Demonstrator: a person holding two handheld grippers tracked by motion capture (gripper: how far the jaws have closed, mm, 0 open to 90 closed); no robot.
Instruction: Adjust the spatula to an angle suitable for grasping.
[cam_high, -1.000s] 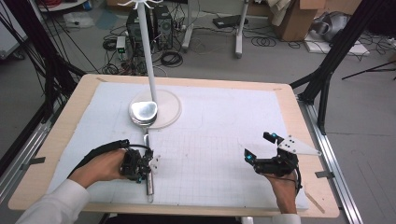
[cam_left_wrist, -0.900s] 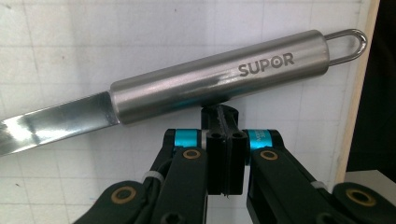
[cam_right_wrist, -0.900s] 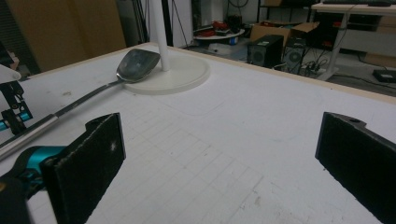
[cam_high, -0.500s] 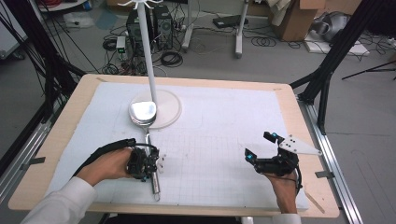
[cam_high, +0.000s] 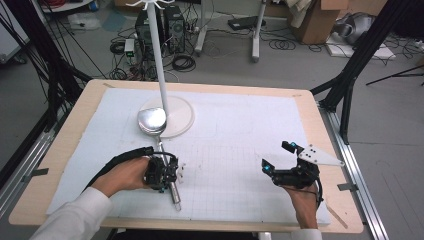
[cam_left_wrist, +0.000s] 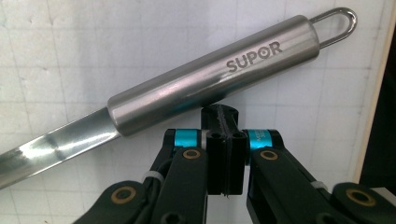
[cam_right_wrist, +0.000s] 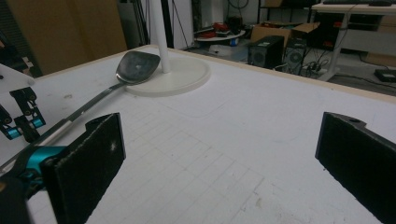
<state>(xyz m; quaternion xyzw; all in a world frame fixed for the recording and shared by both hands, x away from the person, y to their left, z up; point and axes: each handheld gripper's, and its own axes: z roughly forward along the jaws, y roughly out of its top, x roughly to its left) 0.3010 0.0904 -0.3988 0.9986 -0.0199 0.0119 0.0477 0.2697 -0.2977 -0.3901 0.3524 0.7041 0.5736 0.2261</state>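
A steel spatula (cam_high: 151, 121) lies on the white mat, its head resting on the edge of the round stand base (cam_high: 179, 116) and its handle (cam_high: 173, 194) pointing toward the table's front edge. My left gripper (cam_high: 169, 176) sits over the handle. In the left gripper view its jaws (cam_left_wrist: 222, 117) are shut together, tips against the side of the "SUPOR" handle (cam_left_wrist: 210, 79), with nothing between them. My right gripper (cam_high: 276, 156) rests at the right of the mat. It stands wide open (cam_right_wrist: 224, 163) and empty, facing the spatula (cam_right_wrist: 137, 65).
A white pole (cam_high: 159, 60) rises from the round base (cam_right_wrist: 182, 74) at the back left of the mat. The mat's gridded middle (cam_high: 225, 165) lies between the two grippers. The wooden table edge (cam_high: 330, 135) runs on the right. The right gripper view takes in my left gripper (cam_right_wrist: 23, 119).
My left gripper has slid to the right, and the spatula's handle end has swung right with it while the head stayed on the base. The right gripper has not moved.
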